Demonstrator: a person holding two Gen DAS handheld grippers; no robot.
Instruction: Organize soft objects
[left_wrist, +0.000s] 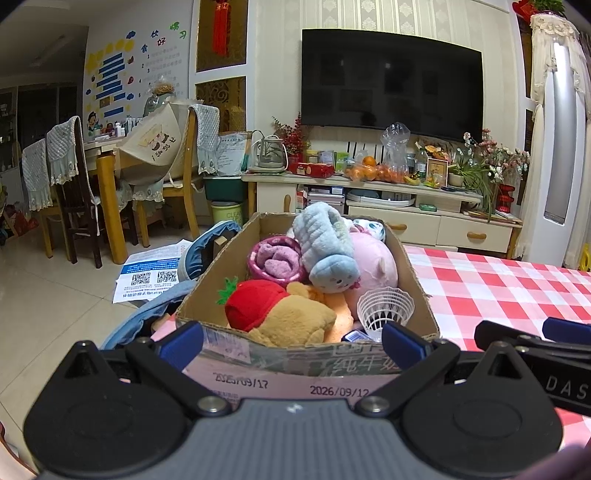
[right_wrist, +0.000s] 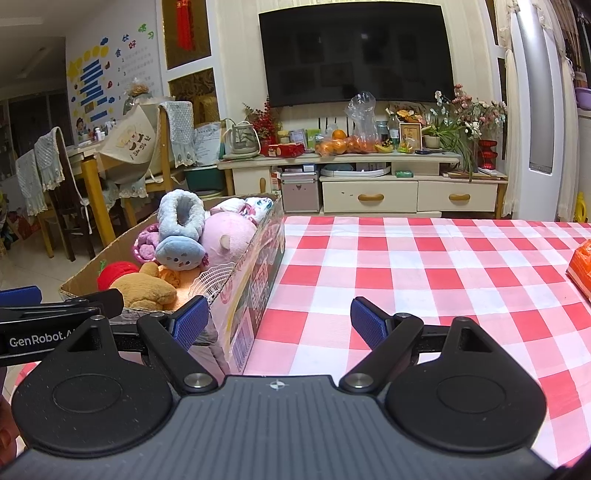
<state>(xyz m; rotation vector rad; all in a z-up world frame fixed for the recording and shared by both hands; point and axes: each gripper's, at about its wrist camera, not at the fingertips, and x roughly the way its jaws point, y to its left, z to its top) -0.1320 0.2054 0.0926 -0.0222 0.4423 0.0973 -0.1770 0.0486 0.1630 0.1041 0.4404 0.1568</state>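
Note:
A cardboard box (left_wrist: 236, 254) (right_wrist: 255, 280) stands at the left end of the checked table (right_wrist: 424, 266). It holds several soft things: a light blue plush slipper (left_wrist: 325, 243) (right_wrist: 181, 229), a pink plush (left_wrist: 373, 262) (right_wrist: 229, 236), a purple rolled piece (left_wrist: 275, 258), a tan bear with a red cap (left_wrist: 280, 314) (right_wrist: 144, 288) and a white plastic basket (left_wrist: 384, 306). My left gripper (left_wrist: 291, 343) stands open, its fingers on either side of the box's near wall. Just right of the box, my right gripper (right_wrist: 280, 321) is open and holds nothing.
An orange packet (right_wrist: 580, 266) lies at the table's right edge. Blue fabric (left_wrist: 207, 240) hangs left of the box. Papers (left_wrist: 151, 273) lie on the floor. Beyond are a TV cabinet (right_wrist: 369, 173) with fruit and flowers, and chairs (left_wrist: 70, 177) at a dining table.

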